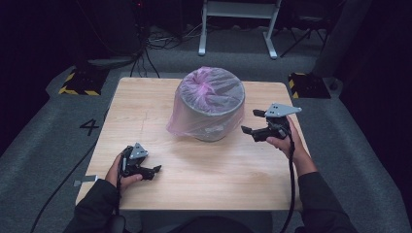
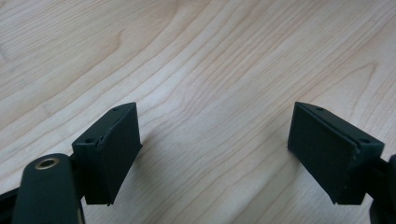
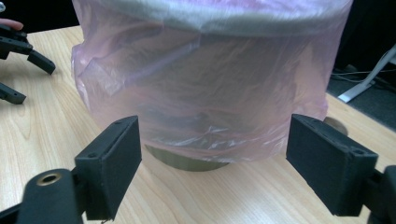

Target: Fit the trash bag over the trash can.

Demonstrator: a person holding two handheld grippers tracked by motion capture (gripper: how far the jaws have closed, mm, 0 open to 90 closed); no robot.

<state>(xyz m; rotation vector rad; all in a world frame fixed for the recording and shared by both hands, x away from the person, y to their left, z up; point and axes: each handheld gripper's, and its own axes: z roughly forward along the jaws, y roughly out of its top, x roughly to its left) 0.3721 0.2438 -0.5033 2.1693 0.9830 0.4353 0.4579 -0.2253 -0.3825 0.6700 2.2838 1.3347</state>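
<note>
Two wide, empty claws, left (image 1: pixel 154 171) and right (image 1: pixel 253 121), one pink-bagged grey bin (image 1: pixel 210 104), one table (image 1: pixel 204 170).

a lab: hazard-striped floor blocks (image 1: pixel 79 82), trailing cables (image 1: pixel 160 41), grey carpet (image 1: pixel 43 141).

Your table (image 1: pixel 145 111): light wood top, square, grain running across; stands on grey carpeted floor (image 1: pixel 39 141); grey round bin (image 1: pixel 214 131) sits directly on wood, just behind centre; pink plastic bag (image 1: pixel 206 102) draped over bin, hem reaching tabletop at its left.
</note>
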